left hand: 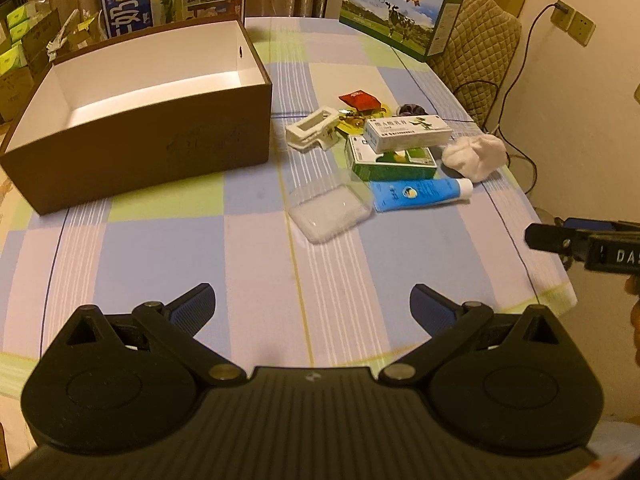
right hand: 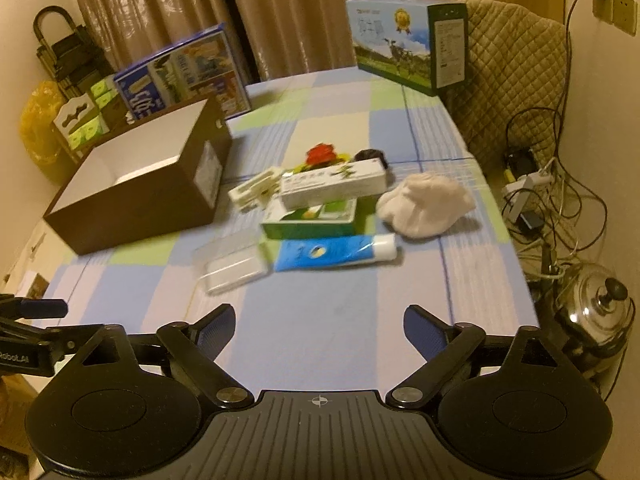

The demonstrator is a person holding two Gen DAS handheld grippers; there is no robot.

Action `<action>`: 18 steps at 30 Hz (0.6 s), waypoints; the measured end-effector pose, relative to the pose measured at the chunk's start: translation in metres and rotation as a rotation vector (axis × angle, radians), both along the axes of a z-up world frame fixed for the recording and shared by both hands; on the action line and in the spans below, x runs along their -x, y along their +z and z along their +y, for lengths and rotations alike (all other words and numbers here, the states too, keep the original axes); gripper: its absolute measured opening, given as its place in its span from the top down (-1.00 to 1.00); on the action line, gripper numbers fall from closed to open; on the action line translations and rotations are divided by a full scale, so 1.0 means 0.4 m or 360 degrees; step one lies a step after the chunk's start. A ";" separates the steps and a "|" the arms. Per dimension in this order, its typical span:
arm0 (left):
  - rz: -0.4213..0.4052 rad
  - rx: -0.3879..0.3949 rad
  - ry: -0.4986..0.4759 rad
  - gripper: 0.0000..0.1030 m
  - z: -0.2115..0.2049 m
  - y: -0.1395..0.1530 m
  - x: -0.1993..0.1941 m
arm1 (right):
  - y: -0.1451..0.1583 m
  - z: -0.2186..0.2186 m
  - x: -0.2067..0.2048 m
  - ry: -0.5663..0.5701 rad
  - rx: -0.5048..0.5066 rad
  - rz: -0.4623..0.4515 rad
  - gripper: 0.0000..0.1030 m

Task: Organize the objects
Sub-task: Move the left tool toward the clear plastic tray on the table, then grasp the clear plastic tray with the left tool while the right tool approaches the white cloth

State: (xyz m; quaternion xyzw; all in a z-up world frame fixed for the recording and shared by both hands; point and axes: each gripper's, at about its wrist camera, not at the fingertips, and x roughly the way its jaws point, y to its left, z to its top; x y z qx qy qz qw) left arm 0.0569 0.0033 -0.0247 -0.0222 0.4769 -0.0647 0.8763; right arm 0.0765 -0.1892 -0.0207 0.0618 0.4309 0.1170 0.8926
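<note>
Left gripper and right gripper both spread wide, empty, above checked table, open brown box beside clutter, steel kettle only in right view.

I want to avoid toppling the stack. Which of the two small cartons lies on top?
The white carton lies on top, resting across the green carton, which sits on the tablecloth.

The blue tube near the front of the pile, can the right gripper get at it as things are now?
Probably yes. The right gripper is open and empty, and bare tablecloth lies between it and the blue tube, which sits at the pile's near edge with nothing on top.
</note>
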 end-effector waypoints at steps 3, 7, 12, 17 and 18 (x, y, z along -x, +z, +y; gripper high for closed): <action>-0.0002 -0.0020 -0.0017 -0.99 -0.020 -0.016 -0.041 | -0.012 -0.036 -0.039 -0.0014 0.0006 0.0013 -0.69; -0.0007 -0.0081 -0.0087 -0.99 -0.053 -0.051 -0.101 | -0.027 -0.084 -0.084 -0.0028 0.0011 0.0030 -0.68; -0.0013 -0.0162 -0.0223 -0.98 -0.082 -0.103 -0.183 | -0.045 -0.139 -0.131 -0.0060 0.0019 0.0057 -0.68; -0.0048 -0.0269 -0.0409 -0.98 -0.120 -0.157 -0.256 | -0.059 -0.195 -0.163 -0.0105 0.0019 0.0086 -0.67; -0.0050 -0.0288 -0.0440 -0.96 -0.126 -0.168 -0.269 | -0.061 -0.207 -0.166 -0.0119 0.0017 0.0093 -0.67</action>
